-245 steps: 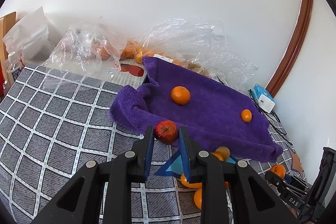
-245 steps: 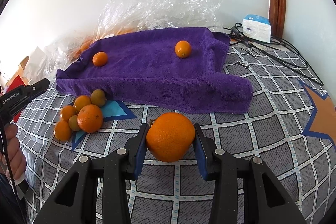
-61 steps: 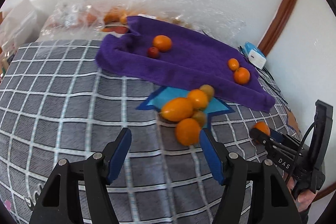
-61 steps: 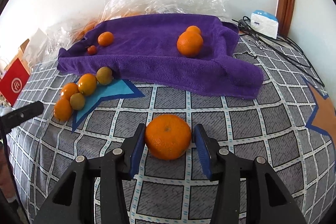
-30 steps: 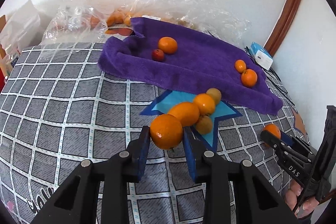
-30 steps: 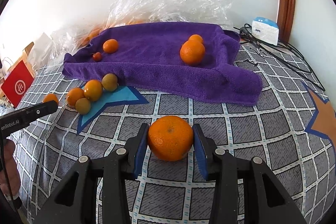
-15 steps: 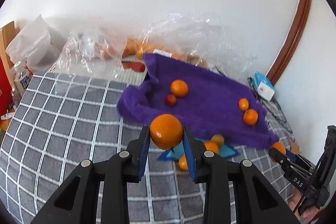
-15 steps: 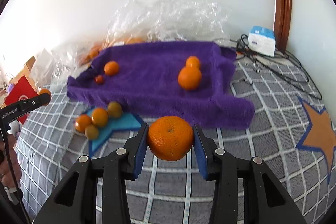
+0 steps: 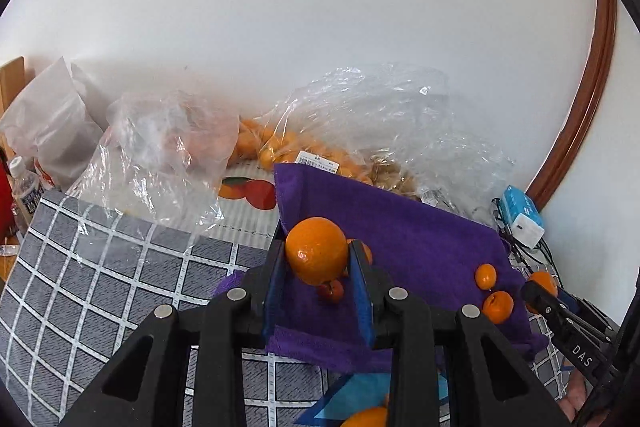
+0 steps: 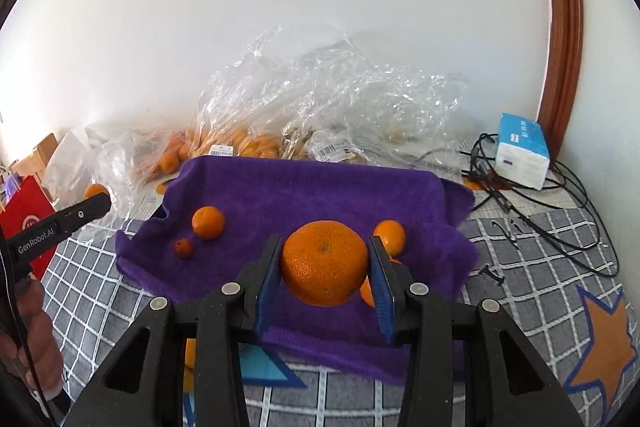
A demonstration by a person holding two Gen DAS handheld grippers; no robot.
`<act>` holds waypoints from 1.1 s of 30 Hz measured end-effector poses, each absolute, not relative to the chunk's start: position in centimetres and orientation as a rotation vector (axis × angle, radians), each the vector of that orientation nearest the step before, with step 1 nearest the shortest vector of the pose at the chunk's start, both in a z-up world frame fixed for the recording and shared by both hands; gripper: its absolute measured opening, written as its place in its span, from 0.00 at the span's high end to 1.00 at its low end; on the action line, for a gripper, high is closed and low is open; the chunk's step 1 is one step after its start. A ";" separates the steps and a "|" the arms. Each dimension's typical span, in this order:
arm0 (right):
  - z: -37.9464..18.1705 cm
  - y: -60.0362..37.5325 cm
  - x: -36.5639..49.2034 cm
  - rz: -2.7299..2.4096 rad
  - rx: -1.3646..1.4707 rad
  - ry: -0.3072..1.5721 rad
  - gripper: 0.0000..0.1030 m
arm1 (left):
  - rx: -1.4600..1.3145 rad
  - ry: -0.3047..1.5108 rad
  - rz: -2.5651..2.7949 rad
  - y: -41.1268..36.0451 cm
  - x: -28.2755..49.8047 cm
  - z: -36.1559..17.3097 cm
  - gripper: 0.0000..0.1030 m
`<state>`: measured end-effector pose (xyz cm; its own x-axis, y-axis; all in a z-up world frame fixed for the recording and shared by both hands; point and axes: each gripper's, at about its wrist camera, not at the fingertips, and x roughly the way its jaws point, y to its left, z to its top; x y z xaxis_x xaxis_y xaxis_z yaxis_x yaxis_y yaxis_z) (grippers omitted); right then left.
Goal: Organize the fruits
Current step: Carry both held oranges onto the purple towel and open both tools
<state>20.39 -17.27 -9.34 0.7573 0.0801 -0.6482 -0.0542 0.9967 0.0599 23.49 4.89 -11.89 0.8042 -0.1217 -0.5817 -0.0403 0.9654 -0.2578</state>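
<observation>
Purple plush towel (image 10: 304,187) | left tongs (image 9: 318,269) clamp round orange (image 9: 316,250) | right tongs (image 10: 325,267) clamp dimpled orange (image 10: 324,263)

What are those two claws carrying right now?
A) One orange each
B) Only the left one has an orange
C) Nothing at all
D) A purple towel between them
A: the left claw is shut on an orange, and the right claw grips a bigger orange, both above the purple towel.

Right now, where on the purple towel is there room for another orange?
The purple towel is bare across its middle and back, between the mandarin and the small orange. It is crowded by the tiny red fruit.
</observation>
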 end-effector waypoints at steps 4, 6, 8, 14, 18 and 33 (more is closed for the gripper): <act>-11.7 -17.5 21.6 0.055 0.038 0.732 0.60 | -0.288 0.676 -0.038 5.2 24.2 -14.7 0.71; -12.7 -17.6 22.0 0.034 0.019 0.753 0.60 | -0.315 0.683 -0.045 5.4 24.3 -15.5 0.71; -13.3 -17.8 22.1 0.026 0.006 0.761 0.60 | -0.326 0.674 -0.046 5.3 24.4 -15.8 0.71; -14.0 -18.6 22.4 0.025 0.022 0.750 0.60 | -0.324 0.677 -0.072 4.8 24.6 -16.7 0.71; -14.2 -18.2 22.2 0.035 0.009 0.741 0.60 | -0.302 0.678 -0.068 4.3 24.7 -17.2 0.71; -14.5 -16.8 21.9 0.114 -0.038 0.765 0.60 | -0.343 0.696 -0.082 5.3 25.2 -18.0 0.71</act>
<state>21.91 -16.83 -14.51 0.7155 0.0891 -0.6929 -0.1166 0.9931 0.0073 25.23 5.26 -18.01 0.7665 -0.1879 -0.6142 -0.0393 0.9407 -0.3369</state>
